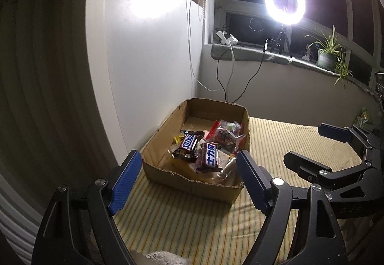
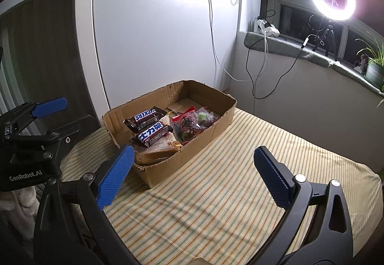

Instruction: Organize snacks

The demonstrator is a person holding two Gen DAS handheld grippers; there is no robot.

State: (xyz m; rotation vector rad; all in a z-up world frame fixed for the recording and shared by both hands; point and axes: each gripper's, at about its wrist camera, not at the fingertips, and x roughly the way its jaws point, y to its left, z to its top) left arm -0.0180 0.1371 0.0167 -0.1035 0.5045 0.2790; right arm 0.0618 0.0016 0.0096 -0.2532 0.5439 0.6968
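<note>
The cardboard box (image 1: pixel 192 181) of Snickers bars (image 1: pixel 211 157) lies dead ahead of the left gripper (image 1: pixel 189 181), nearer than the right gripper (image 2: pixel 192 176); both spread, empty.

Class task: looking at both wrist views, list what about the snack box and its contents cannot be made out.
- Items under the two Snickers bars: covered, both views.
- Clear bag contents: too small, glare.
- Cardboard box floor near corner: left wrist view, hidden by its wall.
- Windowsill items: blown out by ring light.
</note>
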